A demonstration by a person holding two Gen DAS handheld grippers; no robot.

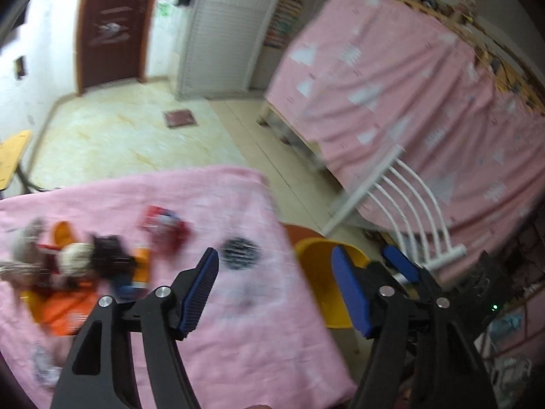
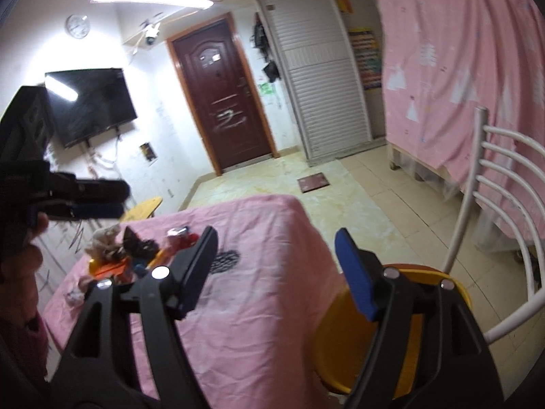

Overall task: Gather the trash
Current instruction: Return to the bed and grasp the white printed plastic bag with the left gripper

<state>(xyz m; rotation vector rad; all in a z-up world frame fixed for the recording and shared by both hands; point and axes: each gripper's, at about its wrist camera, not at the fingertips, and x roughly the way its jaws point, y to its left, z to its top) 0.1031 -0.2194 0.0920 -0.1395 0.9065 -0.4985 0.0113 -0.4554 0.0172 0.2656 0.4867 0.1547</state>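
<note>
Both your left gripper (image 1: 276, 266) and right gripper (image 2: 276, 248) hold their jaws apart, empty; the blurred pile of wrappers and crumpled trash (image 1: 85, 266) lies beyond them, near the pink-clothed table's (image 1: 238, 323) far left edge.

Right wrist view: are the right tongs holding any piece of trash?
No. The right tongs stand open with nothing between them, and the trash pile lies farther off on the pink tablecloth.

The right gripper (image 2: 276, 272) hangs with its jaws apart and nothing between them, above a table draped in pink cloth (image 2: 259, 323); a blurred heap of trash (image 2: 136, 255) lies at the table's far left; the left gripper (image 2: 98, 197) shows at the left edge; a yellow bin (image 2: 335, 347) stands just beside the table, near a white chair (image 2: 494, 187); a dark door (image 2: 221, 102) closes the far wall.
</note>
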